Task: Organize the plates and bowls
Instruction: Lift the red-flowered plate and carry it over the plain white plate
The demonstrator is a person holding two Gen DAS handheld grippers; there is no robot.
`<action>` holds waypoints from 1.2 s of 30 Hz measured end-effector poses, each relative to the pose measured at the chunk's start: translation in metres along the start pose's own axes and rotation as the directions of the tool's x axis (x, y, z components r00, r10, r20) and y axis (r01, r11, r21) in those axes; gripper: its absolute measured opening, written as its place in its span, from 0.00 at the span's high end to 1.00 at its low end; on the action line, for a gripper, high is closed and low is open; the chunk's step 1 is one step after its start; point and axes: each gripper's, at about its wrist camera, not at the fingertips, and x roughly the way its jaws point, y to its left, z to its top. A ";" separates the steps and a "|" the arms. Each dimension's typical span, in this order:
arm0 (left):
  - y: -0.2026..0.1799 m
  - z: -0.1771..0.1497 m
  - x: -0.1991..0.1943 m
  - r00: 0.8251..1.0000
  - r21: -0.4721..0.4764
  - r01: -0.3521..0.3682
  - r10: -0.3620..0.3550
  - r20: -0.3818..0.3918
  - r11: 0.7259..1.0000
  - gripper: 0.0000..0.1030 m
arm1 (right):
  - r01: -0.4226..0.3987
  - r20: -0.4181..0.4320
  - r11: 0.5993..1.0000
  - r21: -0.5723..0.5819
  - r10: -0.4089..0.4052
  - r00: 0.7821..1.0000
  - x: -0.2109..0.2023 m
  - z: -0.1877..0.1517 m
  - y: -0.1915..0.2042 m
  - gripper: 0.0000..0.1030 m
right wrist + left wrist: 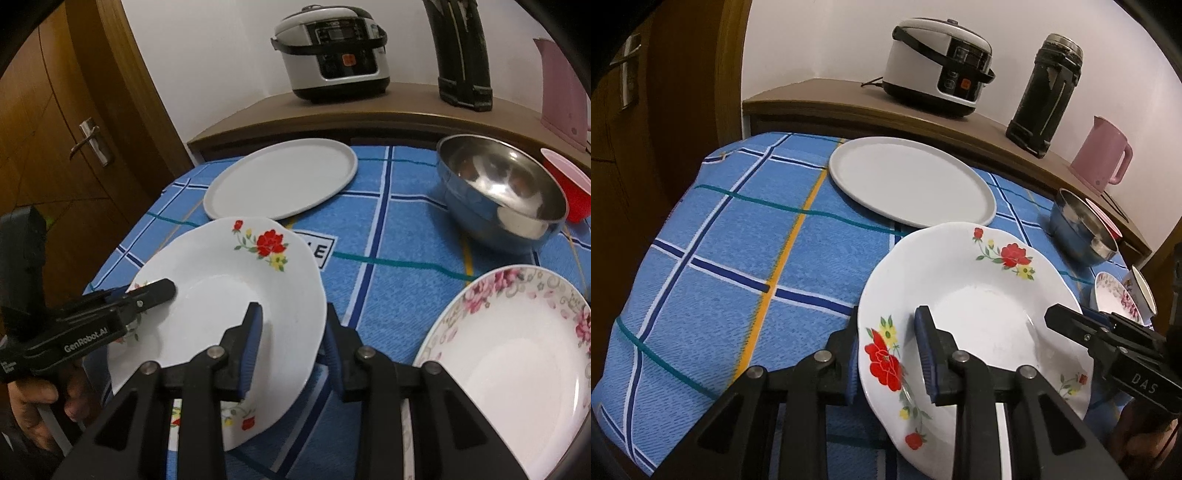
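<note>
While both grippers are clamped onto the same red-flower plate (964, 314), it's sitting tilted above the blue checked tablecloth (738, 258), toward the table's near edge. From the left wrist camera, the left gripper (890, 354) has the plate's left rim pinched between its blue pads, and the right gripper (1071, 325) comes in from the right, biting the opposite rim. Behind it there's a plain white plate (912, 181) lying flat near the far edge, plus a steel bowl (1082, 232) over at the right edge. From the right wrist camera, the right gripper (291, 347) is closed on the plate's right rim, and you can see the hand (33, 402) holding the left gripper (159, 290). This view also shows a big pink-flower plate (517, 362) at the near right corner and a red bowl (565, 184) behind the steel one, both barely visible from the left camera. My worry: it's glazed china held only by the rims, so if one hand pulls or twists differently from the other, it could slip and drop, or clip that plain plate.
</note>
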 end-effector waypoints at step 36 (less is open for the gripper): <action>0.018 0.125 0.062 0.992 0.049 -0.026 0.019 0.123 0.998 0.71 | 0.026 0.123 0.980 0.195 -0.051 0.991 0.062 0.103 -0.019 0.68</action>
